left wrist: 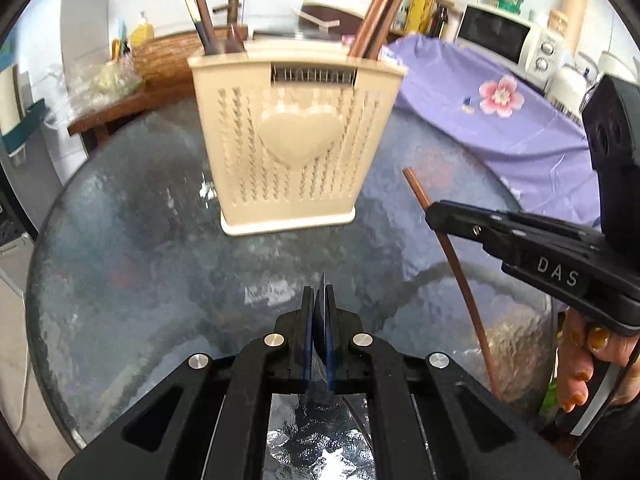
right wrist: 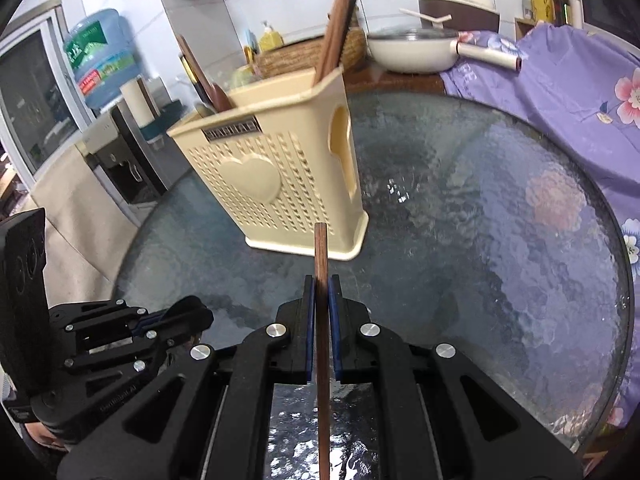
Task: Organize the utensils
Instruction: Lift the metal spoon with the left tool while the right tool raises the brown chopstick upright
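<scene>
The right tool (right wrist: 319, 292) is pinching a single brown chopstick (right wrist: 321, 264) between its blue-padded fingers (right wrist: 307, 320), the stick running up through the gap and poking out past the tips; from the left wrist view that same tool (left wrist: 436, 212) comes in from the right edge with the chopstick (left wrist: 452, 256) slanting steeply, its lower end down near the rim of the surface and its upper end lifted toward the holder. The left tool (left wrist: 319, 296) has its jaws pressed together with nothing thick between them, only a thin dark sliver showing in the seam that is too slight to identify, and from the right wrist view it (right wrist: 200, 316) hangs low at the left above the surface. The cream utensil holder (left wrist: 294, 140) stands upright on the round textured glass surface (left wrist: 140, 260), a raised heart on its perforated front wall; brown chopsticks (left wrist: 380, 16) lean out of its right compartment and a few darker utensils (left wrist: 202, 12) stand in its left one. The held chopstick is apart from the holder, in front of it and to its right. A purple flowered cloth (left wrist: 500, 120) lies just beyond the surface on the right, a white microwave (left wrist: 508, 40) behind it, and a cream pan (right wrist: 416, 52) sits on a wooden counter farther back
</scene>
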Tool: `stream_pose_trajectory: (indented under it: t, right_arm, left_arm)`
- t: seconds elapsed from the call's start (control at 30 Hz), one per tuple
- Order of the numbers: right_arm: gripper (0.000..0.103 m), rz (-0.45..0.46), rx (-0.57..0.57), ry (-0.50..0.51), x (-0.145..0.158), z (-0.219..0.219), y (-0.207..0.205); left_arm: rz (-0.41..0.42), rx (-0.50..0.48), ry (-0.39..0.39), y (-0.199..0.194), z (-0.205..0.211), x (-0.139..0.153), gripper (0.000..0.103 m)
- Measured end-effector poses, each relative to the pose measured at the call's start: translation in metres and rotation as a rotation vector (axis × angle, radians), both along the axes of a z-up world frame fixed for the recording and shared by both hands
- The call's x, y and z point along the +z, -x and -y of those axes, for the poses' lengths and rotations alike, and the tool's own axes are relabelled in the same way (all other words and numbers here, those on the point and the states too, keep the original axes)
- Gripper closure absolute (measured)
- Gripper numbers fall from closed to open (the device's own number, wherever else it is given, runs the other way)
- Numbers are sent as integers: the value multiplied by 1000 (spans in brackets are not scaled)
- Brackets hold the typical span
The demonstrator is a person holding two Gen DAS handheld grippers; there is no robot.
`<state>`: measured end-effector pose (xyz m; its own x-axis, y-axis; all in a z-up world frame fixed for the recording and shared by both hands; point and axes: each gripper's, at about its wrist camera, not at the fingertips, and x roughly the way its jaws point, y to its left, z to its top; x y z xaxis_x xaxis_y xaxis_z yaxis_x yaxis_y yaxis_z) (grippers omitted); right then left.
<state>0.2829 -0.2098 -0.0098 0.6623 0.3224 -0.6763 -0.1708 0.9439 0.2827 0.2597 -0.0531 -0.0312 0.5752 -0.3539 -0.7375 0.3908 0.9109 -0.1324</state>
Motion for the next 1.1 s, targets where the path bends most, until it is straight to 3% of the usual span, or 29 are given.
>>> stream_pose_trajectory:
  t: [0.43,1.1]
  right_arm:
    - [95,60,16,-13,20,3,15]
    - [95,51,11,-8,17,2,16]
  left_arm:
    - [40,30,66,4,-5,8,98]
    - [-50,31,-16,-10,3,-37,98]
